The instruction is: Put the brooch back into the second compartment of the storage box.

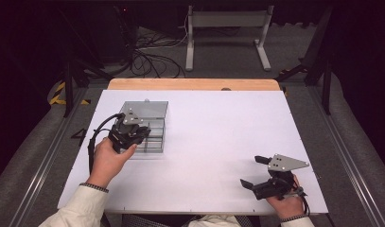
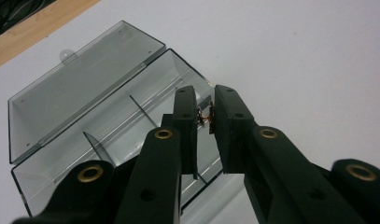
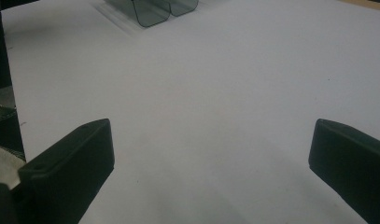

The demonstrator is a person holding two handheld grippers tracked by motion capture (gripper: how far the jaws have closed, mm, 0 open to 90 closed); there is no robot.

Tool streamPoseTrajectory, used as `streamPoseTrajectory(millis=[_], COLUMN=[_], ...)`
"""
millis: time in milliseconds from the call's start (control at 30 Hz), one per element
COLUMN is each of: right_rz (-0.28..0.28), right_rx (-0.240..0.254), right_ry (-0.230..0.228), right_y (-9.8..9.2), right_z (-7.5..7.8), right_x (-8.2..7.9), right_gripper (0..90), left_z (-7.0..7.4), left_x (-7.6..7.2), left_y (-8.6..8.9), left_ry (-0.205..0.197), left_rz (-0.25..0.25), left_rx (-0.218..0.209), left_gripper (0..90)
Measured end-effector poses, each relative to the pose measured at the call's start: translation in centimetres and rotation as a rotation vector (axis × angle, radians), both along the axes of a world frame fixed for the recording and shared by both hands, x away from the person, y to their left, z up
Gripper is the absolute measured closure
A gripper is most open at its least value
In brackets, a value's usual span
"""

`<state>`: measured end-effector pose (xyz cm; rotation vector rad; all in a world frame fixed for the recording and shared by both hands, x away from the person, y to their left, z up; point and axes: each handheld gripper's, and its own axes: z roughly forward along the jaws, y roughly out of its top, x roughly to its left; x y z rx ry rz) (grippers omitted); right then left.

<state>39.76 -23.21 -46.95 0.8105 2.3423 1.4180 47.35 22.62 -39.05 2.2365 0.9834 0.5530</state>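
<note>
Clear smoky plastic makes up the box, which sits with its lid thrown back near the far left corner of the white table. We hold our left gripper over its open compartments, jaws nearly together and pinching a tiny part with coppery glints; what it is exactly we cannot tell. We judge the carrying is close to finished: the part hangs above the end compartment, not yet let go, so what is left is to lower it past the thin dividers, release it, and probably close the lid. The compartments we can see look bare. Our right gripper rests near the table's near right corner, well apart from the box, jaws spread wide with nothing between them. Beyond the table's far wooden edge lie cables and a grey stand on the floor. Nothing blocks the drop except the dividers, which the jaws could catch.
</note>
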Motion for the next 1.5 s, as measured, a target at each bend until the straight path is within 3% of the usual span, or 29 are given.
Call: streamPoseTrajectory(millis=[933, 1500], right_rz=[0.005, 0.006], right_rx=[0.001, 0.002], right_ry=[0.001, 0.000], right_y=[0.0, 0.0], right_z=[0.0, 0.0], right_x=[0.0, 0.0], right_gripper=[0.7, 0.7], left_z=[-2.3, -3.8], left_x=[3.4, 5.4], left_y=[2.4, 3.8], left_ry=[0.067, 0.108], left_rz=[0.106, 0.178], left_rx=[-0.026, -0.074], left_gripper=[79.2, 79.2])
